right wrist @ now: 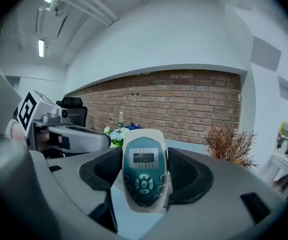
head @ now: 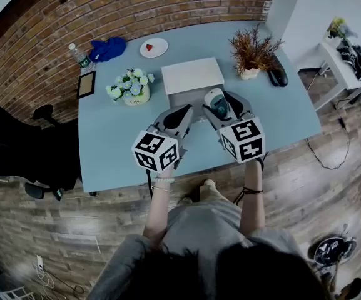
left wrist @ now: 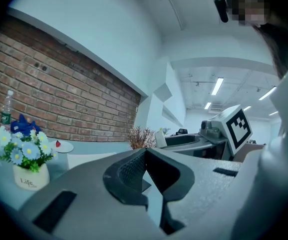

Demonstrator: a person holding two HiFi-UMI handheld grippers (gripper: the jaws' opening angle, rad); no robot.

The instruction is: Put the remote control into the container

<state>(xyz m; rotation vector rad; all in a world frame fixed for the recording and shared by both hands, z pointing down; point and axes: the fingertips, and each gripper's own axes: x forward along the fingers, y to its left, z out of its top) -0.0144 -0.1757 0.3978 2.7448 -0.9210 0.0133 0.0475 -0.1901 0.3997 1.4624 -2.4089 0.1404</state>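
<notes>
The remote control (right wrist: 144,175), white with a teal face, a small screen and round buttons, stands upright between the pads of my right gripper (right wrist: 144,171), which is shut on it. From the head view, the remote (head: 216,100) and right gripper (head: 219,102) hover just in front of the white rectangular container (head: 193,75) on the blue table (head: 293,117). My left gripper (head: 183,113) is beside it on the left, near the container's front left corner. Its jaws (left wrist: 144,169) meet at the tips with nothing between them. The container (left wrist: 91,159) shows ahead of it.
A pot of white and blue flowers (head: 132,87) stands left of the container, a dried plant (head: 252,54) and a black object (head: 276,72) to its right. Behind are a plate (head: 154,47), blue cloth (head: 108,49), bottle (head: 79,56) and picture frame (head: 86,84).
</notes>
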